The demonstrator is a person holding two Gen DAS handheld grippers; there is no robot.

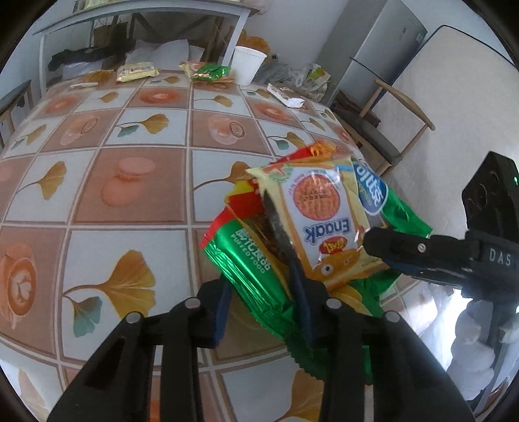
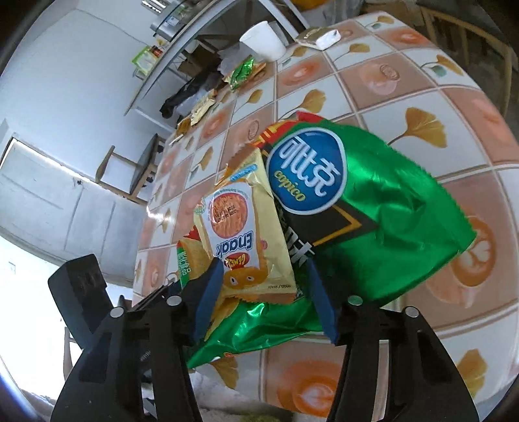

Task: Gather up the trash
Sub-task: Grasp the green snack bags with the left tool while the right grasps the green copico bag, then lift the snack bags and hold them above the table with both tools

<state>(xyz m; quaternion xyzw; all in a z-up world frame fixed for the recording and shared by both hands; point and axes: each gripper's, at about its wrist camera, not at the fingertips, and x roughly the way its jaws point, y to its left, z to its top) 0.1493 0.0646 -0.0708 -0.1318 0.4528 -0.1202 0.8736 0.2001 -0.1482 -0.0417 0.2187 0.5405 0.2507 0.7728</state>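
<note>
A lived-in home dining room: a table (image 1: 136, 181) under a ginkgo-and-coffee patterned oilcloth fills the frame's centre, a wooden chair (image 1: 394, 120) and grey refrigerator (image 1: 379, 42) stand upper right, and a cluttered shelf (image 1: 136, 19) runs along the top.

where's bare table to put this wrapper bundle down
The middle of the table is bare, between the bundle near the front right corner and the far-edge litter. Crowded: the far edge, with the yellow packet, green packet, cup and a torn wrapper on the right.
</note>
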